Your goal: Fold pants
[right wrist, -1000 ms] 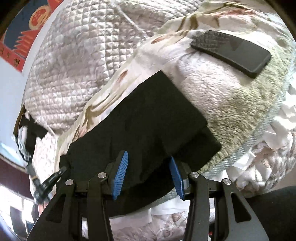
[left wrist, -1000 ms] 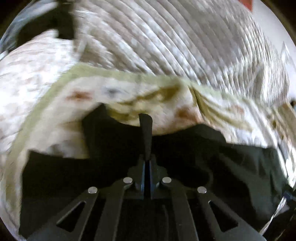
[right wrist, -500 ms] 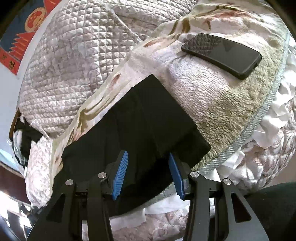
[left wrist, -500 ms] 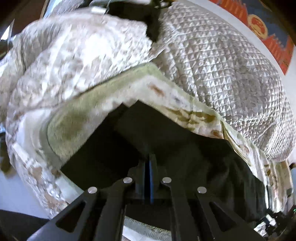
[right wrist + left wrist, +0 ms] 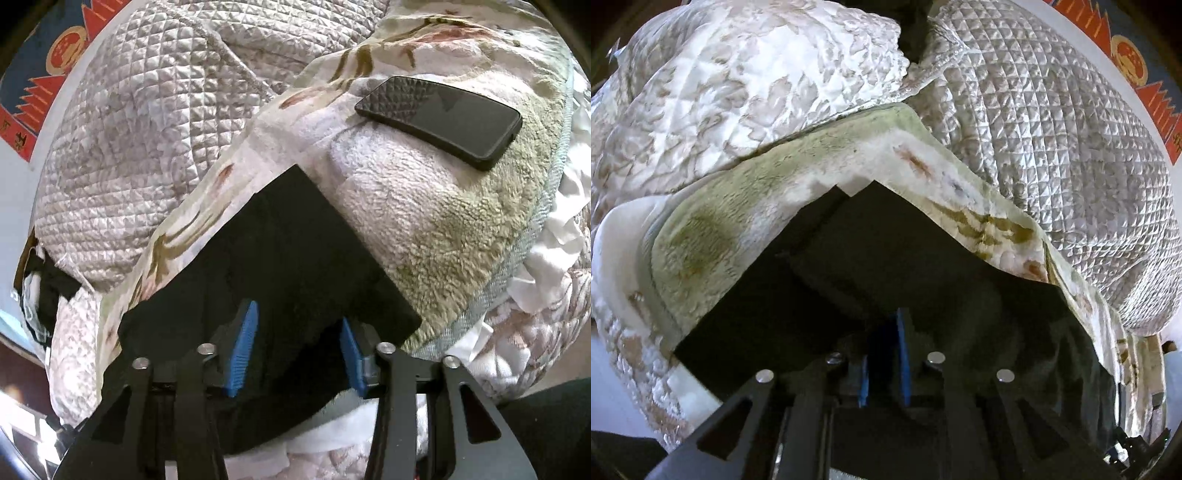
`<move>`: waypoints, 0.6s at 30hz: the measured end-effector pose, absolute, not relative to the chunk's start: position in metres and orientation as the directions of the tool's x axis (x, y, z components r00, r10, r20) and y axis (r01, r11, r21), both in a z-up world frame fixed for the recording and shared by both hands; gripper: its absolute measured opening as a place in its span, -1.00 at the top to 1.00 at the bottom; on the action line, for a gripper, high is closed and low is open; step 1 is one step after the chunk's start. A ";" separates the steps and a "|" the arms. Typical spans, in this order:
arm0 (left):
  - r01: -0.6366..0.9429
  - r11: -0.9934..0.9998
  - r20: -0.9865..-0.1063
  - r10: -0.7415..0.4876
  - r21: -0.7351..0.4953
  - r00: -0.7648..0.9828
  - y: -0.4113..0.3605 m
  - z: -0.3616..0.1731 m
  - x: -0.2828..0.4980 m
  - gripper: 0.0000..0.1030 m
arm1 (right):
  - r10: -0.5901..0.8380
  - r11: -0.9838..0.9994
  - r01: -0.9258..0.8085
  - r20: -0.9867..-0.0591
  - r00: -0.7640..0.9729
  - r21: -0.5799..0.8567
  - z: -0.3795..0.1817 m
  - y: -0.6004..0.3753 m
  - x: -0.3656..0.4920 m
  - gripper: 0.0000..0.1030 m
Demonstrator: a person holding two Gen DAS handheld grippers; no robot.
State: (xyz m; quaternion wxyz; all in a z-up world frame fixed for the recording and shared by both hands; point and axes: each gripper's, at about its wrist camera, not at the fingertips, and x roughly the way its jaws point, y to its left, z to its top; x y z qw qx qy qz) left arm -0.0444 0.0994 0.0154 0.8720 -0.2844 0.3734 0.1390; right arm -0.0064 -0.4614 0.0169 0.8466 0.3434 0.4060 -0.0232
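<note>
The near part of the black pants (image 5: 886, 266) is hidden behind the left gripper (image 5: 884, 363), and in that dark cloth it cannot be told whether the narrow gap between its blue pads holds any fabric. At 4 o'clock the pants run off the left wrist view. In the right wrist view the right gripper (image 5: 297, 349) covers their near hem. At 10 o'clock the wall poster (image 5: 44, 74) is cut by the edge; its characters are too small to read
</note>
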 end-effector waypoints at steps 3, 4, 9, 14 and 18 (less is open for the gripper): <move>-0.456 0.813 -0.732 0.056 -0.361 0.679 0.097 0.019 -0.042 0.90 | 0.247 0.743 0.331 -0.698 0.672 0.582 0.014 -0.468 -0.007 0.71; -0.460 0.816 -0.729 0.070 -0.351 0.680 0.097 0.022 -0.043 0.92 | 0.253 0.740 0.320 -0.686 0.682 0.591 0.017 -0.469 -0.008 0.73; -0.481 0.815 -0.677 0.157 -0.322 0.719 0.098 0.056 -0.067 0.92 | 0.292 0.715 0.257 -0.612 0.735 0.650 0.046 -0.472 -0.021 0.83; -0.495 0.824 -0.724 0.162 -0.274 0.671 0.101 0.044 -0.084 0.92 | 0.257 0.740 0.345 -0.716 0.648 0.578 0.026 -0.475 -0.022 0.84; -0.530 0.802 -0.784 0.131 -0.276 0.607 0.108 0.020 -0.082 0.92 | 0.231 0.759 0.354 -0.736 0.636 0.546 0.026 -0.470 -0.024 0.83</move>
